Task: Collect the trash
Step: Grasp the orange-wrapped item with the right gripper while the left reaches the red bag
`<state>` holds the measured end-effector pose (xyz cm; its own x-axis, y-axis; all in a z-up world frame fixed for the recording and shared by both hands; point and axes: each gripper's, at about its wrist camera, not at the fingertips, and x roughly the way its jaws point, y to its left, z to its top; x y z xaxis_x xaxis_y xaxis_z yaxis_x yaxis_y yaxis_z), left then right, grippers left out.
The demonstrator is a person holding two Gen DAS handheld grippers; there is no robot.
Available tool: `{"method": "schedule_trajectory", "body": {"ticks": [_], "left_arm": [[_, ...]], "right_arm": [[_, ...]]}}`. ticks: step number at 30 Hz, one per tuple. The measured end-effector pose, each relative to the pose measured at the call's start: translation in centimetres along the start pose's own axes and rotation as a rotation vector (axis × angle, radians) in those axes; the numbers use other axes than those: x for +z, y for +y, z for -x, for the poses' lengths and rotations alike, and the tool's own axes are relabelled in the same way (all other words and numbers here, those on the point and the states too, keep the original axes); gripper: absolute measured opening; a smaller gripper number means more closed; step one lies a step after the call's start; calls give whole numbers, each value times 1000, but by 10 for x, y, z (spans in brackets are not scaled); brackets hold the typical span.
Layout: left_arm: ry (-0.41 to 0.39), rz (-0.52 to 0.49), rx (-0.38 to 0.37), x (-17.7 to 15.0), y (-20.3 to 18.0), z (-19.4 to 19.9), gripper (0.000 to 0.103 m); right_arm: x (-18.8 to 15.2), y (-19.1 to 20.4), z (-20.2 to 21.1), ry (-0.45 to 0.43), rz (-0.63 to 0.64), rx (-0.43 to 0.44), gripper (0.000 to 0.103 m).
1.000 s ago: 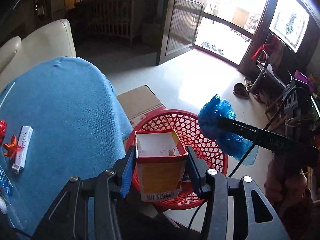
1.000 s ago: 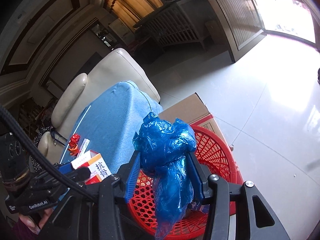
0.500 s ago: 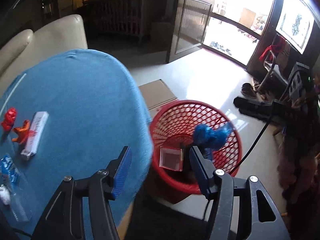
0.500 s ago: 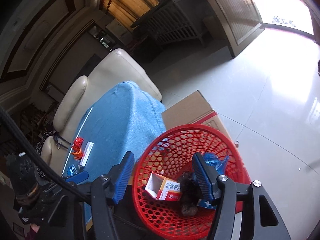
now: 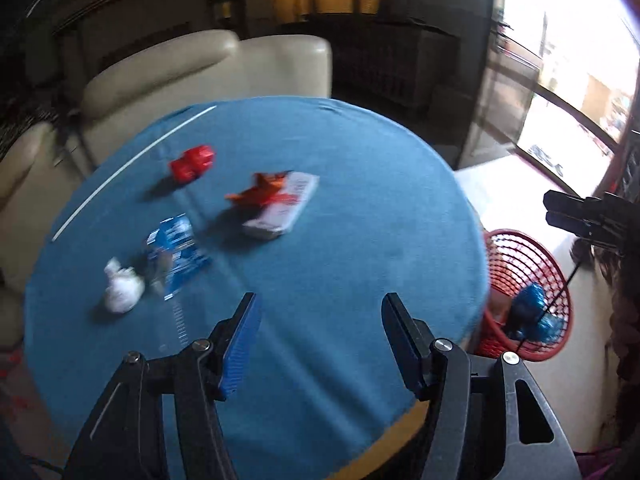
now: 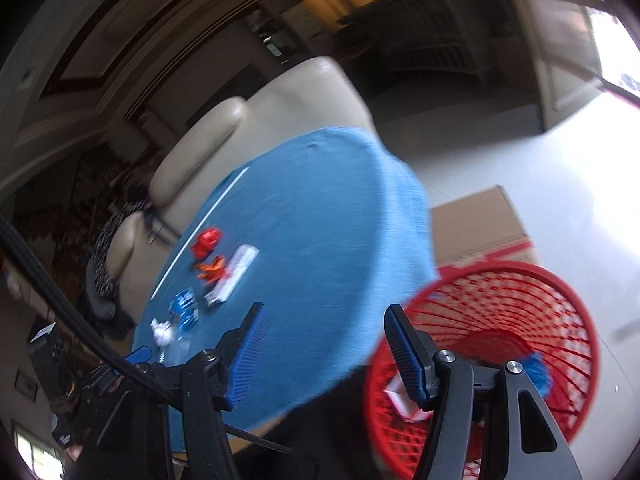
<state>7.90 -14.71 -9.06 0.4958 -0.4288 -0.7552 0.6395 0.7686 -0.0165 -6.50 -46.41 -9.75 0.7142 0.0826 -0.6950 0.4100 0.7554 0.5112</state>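
While both views are smeared by motion blur, the layout reads clearly enough: the left gripper (image 5: 320,340) hangs over the blue-covered desk (image 5: 360,240) with its blue-padded jaws spread wide and nothing between them, and the right gripper (image 6: 324,350) is likewise wide and empty, poised over the desk's edge beside the red basket (image 6: 560,292). The trash on the desk lies in a loose line on the far-left part of the cloth — a red crumpled piece (image 5: 192,163), an orange scrap (image 5: 258,192) resting on a white flat box (image 5: 284,210), a blue wrapper (image 5: 176,248), and a white crumpled wad (image 5: 122,290) just beside the wrapper. All of it is well apart from both grippers. The red basket stands on the floor next to the desk, and inside it sit a blue plastic bag (image 5: 534,314) and a red-and-white carton (image 6: 400,398), partly hidden behind the right gripper's finger. A cardboard box (image 6: 476,224) lies behind the basket, and a cream sofa (image 5: 208,68) stands beyond the desk.
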Motion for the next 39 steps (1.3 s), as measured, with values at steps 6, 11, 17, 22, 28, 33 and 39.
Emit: {"method": "schedule_trajectory", "body": {"ticks": [6, 11, 17, 22, 28, 33, 39], "left_arm": [[-6, 129, 73, -15, 58, 8, 64], [-15, 208, 108, -19, 101, 10, 64], [-14, 233, 105, -1, 143, 5, 64], [33, 239, 59, 41, 181, -25, 64], [109, 172, 84, 112, 205, -87, 64], [149, 63, 90, 161, 193, -144, 64], [210, 22, 67, 195, 185, -206, 64]], "right_arm": [[3, 65, -35, 60, 132, 53, 64], [7, 107, -73, 114, 205, 93, 64], [21, 147, -133, 188, 271, 127, 64], [38, 173, -189, 229, 320, 126, 64], [57, 186, -249, 267, 334, 113, 64], [64, 189, -293, 321, 341, 108, 64], [54, 194, -315, 376, 409, 131, 64]]}}
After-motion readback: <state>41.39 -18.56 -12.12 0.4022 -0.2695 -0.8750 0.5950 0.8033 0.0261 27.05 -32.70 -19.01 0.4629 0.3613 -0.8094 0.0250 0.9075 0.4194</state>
